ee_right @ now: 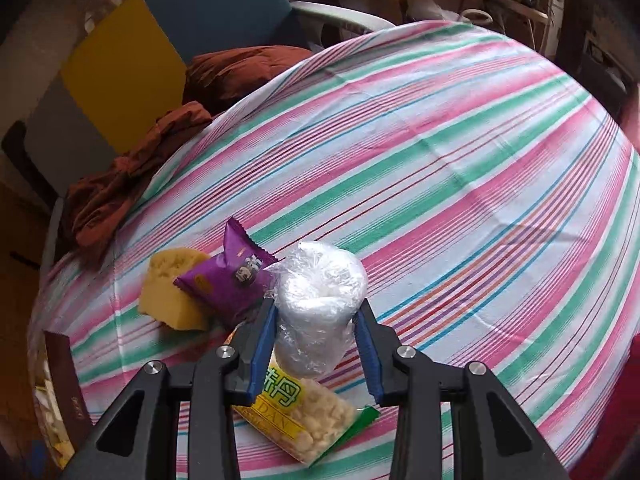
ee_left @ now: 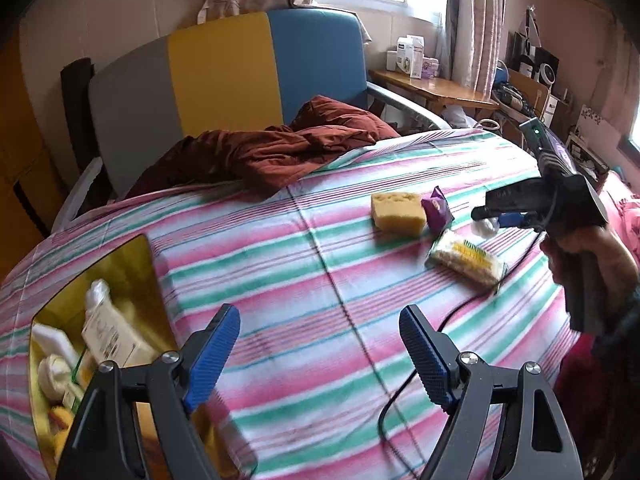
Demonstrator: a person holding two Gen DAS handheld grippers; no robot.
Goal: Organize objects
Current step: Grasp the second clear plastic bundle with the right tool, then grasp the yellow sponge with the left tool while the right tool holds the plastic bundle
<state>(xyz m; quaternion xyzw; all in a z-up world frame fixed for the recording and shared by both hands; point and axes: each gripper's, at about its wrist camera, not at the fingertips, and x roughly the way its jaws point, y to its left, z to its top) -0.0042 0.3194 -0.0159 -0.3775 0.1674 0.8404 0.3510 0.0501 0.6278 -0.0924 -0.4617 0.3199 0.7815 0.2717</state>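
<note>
My right gripper (ee_right: pixel 316 344) has its blue pads pinching the plastic-wrapped white roll (ee_right: pixel 320 300), upright on the striped bedspread (ee_right: pixel 460 184). The gold box (ee_left: pixel 100 280) lies far left, right beside my empty, wide-open left gripper (ee_left: pixel 320 356).

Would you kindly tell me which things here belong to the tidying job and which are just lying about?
Job:
- plastic-wrapped white roll, between the right gripper pads
- purple packet
- sponge
- snack bag
- gold box
- left gripper

Lying about:
- brown quilt
- black cable
- side table
</note>
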